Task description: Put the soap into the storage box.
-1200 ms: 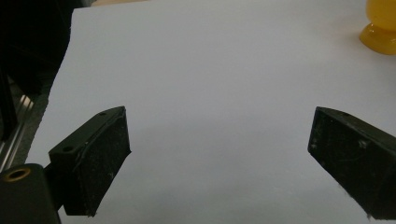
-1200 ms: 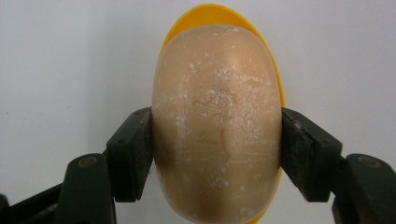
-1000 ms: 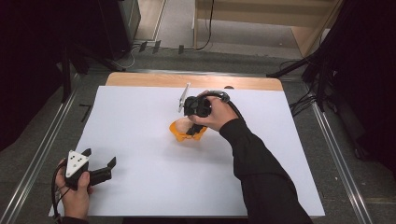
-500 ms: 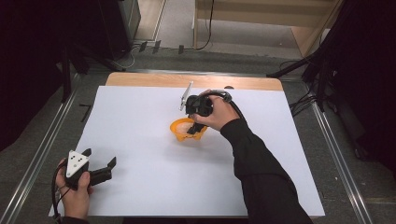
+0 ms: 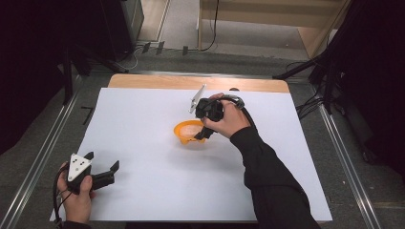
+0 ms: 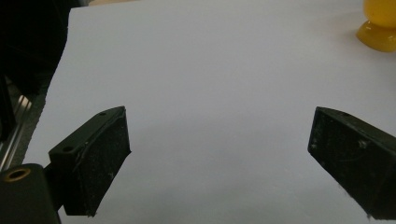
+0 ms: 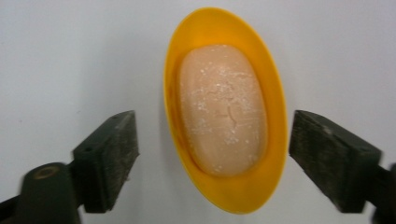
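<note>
The soap (image 7: 223,109) is a pale peach bar, and it lies inside a small yellow dish (image 7: 273,140) that sits on the white table (image 5: 143,119), close to the middle. My guess is that the job is to put the soap in its dish, and that part looks done, because the bar lies flat and snug in there with nothing holding it. The right hand-held gripper (image 5: 203,130) hangs just above the dish. In the right gripper view its two black jaws are wide open, one on each side of the dish, and they do not touch the soap or the dish. So what is left, I think, is only to lift that hand away, unless the job is to take the soap out, and then the grab has not begun. The left hand-held gripper (image 5: 102,172) rests near the front left corner of the table, far from the dish. Its jaws are wide open too, and it holds nothing. In the left gripper view the yellow dish peeks in at the top right corner.
</note>
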### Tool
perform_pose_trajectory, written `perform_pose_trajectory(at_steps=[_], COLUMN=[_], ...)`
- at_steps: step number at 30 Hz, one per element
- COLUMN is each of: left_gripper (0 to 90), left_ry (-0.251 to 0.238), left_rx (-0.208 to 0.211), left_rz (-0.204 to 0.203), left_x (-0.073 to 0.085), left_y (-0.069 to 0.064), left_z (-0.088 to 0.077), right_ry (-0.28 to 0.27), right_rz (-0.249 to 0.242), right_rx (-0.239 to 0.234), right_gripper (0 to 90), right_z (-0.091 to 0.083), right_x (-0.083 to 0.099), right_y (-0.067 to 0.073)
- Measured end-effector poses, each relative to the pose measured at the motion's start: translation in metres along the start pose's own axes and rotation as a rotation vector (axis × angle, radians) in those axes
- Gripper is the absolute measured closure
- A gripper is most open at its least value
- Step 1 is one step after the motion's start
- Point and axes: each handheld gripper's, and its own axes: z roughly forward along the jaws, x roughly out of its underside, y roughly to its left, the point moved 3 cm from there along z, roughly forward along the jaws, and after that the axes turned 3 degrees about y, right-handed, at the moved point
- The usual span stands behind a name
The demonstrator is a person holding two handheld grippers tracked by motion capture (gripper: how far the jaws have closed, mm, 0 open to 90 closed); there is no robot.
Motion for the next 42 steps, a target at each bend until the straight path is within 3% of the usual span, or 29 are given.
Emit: perform_pose_trajectory(at_steps=[8,17,22,42], left_gripper=[5.9,5.9,5.9,5.8], left_ry=[0.003,0.002,0.0,0.003], left_rx=[0.001,0.009,0.014,0.03], left_rz=[-0.001,0.0,-0.005,-0.029], left_x=[0.0,0.0,0.0,0.0], left_y=[0.0,0.0,0.001,0.003], left_z=[0.0,0.0,0.0,0.0], right_ry=[-0.035,-0.081,-0.086,-0.139], right_rz=[0.051,0.098,0.117,0.188], right_rx=[0.049,0.065,0.087,0.105], right_gripper=[6.1,0.0,0.0,0.0], right_z=[-0.007,-0.014,-0.017,-0.03], right_x=[0.015,0.03,0.043,0.1], right_y=[0.004,0.009,0.014,0.035])
